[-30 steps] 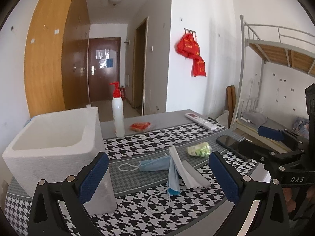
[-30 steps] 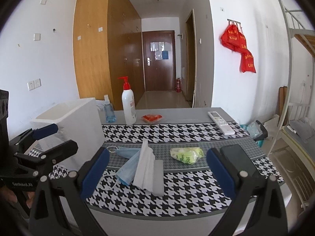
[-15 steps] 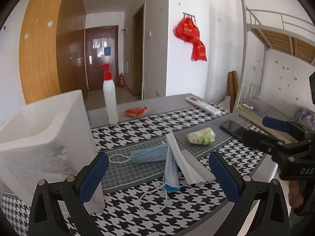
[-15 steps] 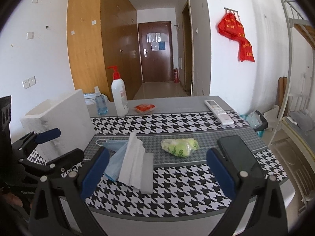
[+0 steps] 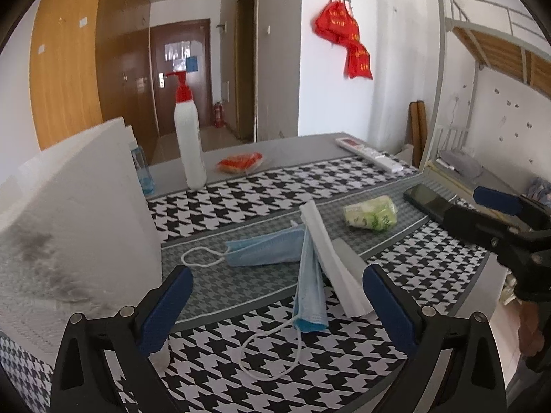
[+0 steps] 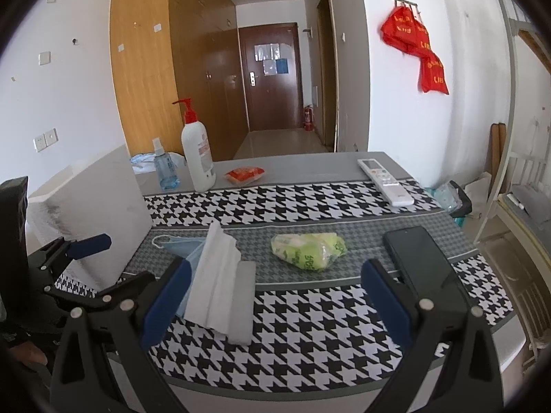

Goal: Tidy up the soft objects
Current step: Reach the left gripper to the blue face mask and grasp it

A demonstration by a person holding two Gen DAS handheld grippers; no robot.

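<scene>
Two blue face masks lie on the houndstooth cloth beside a white tissue pack with a sheet sticking up; the pack also shows in the right wrist view. A green-printed soft packet lies farther right. A white foam box stands at the left. My left gripper is open and empty, low in front of the masks. My right gripper is open and empty, in front of the tissue pack and packet.
A white pump bottle, a small blue spray bottle, an orange packet and a white remote sit at the back of the table. A black phone lies at the right. A bunk bed stands right.
Both grippers have moved lower and closer to the table. The foam box now fills more of the left wrist view. Nothing on the table has moved.
</scene>
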